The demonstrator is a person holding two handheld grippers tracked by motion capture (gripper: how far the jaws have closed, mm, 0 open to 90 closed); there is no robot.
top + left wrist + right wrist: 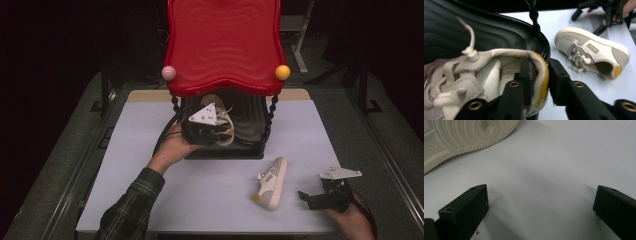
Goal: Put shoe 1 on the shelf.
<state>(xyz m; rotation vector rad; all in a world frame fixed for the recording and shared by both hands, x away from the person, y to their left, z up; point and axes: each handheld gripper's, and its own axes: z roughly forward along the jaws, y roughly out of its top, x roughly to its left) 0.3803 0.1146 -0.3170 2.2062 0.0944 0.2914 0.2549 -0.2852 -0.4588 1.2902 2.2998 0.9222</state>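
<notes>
The left gripper (pixel 540 82) has its jaws straddling the yellow-tabbed heel collar of a cream sneaker (pixel 481 75), one jaw inside and the other just off the outside. That shoe rests on the black lower shelf (pixel 499 32) under the red tray (pixel 225 45), at the bench's far edge. The right gripper (pixel 541 202), jaws wide apart and empty, hovers near the bench's near right corner, just beside the second sneaker (pixel 271 182) lying on its side.
</notes>
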